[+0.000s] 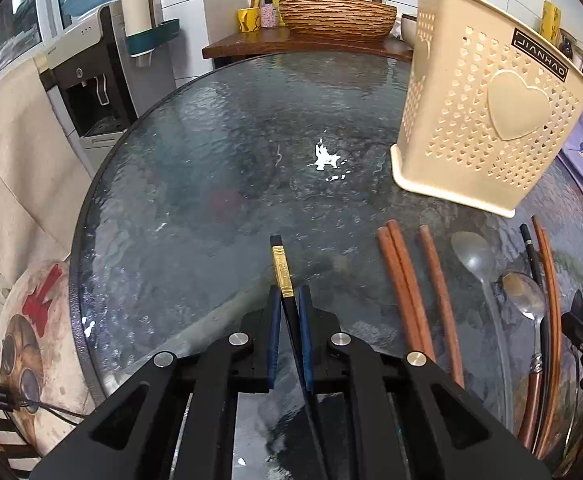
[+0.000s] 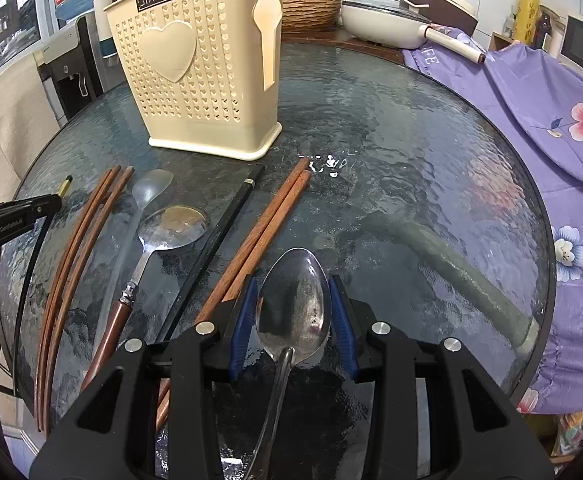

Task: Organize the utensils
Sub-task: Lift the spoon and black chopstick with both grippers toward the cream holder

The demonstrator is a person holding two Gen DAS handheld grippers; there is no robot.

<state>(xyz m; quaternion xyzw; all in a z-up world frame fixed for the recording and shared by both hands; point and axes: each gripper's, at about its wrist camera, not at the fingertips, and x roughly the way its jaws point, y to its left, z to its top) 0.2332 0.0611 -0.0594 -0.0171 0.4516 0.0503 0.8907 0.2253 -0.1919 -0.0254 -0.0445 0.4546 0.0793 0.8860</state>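
Ahead of both claws on the round glass table (image 2: pixel 411 128) stands the cream utensil holder (image 2: pixel 199 72), upright and well beyond the fingertips. The right claw (image 2: pixel 293 316) is spread around the bowl of a steel spoon (image 2: pixel 293 304), with brown chopsticks (image 2: pixel 259 232) just to its left. The left claw (image 1: pixel 289 332) pinches a black, gold-banded chopstick (image 1: pixel 281 268), which juts forward past its pads.

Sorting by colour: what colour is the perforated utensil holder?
Cream plastic utensil holder with heart-shaped holes; clearest in the right wrist view.

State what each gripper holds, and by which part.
Left gripper: black chopstick, gripped just below its gold band. Right gripper: steel spoon, fingers flanking its bowl; contact unclear.
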